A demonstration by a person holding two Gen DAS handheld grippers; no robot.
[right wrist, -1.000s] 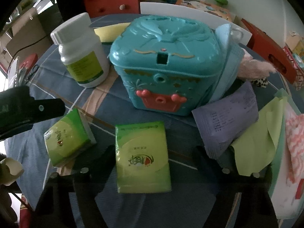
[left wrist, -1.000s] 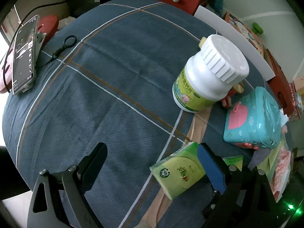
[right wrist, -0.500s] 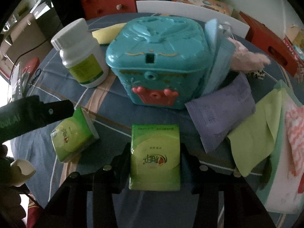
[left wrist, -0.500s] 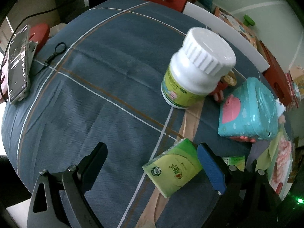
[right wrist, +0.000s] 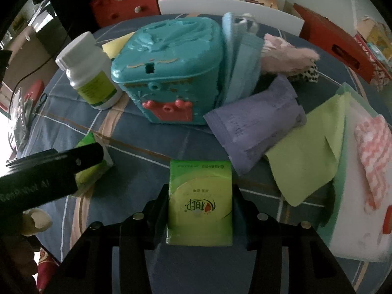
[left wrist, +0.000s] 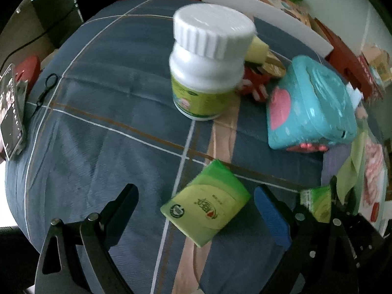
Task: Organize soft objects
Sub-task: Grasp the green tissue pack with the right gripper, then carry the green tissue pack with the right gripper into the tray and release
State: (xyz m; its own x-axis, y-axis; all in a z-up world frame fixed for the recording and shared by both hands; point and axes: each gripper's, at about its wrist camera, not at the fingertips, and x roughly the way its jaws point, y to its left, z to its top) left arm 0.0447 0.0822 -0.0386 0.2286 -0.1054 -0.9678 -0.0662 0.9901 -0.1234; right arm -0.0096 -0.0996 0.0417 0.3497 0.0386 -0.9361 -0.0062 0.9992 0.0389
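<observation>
Green tissue pack (right wrist: pixel 199 197), lengthwise between jaws

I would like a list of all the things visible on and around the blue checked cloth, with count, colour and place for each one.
tissue packs: 2, green; one between the right gripper's pads, one lying on the cloth between the left gripper's open fingers
bottle: 1, white with green label; upright, left of the box
toy box: 1, teal with red front; middle of the cloth
pouch: 1, purple; right of the box
cloth sheet: 1, lime green; right, partly on a white tray
phone: 1, dark; at the left edge
checked cloth: 1, blue
left gripper: 1, black; open
right gripper: 1, black; shut on a pack
</observation>
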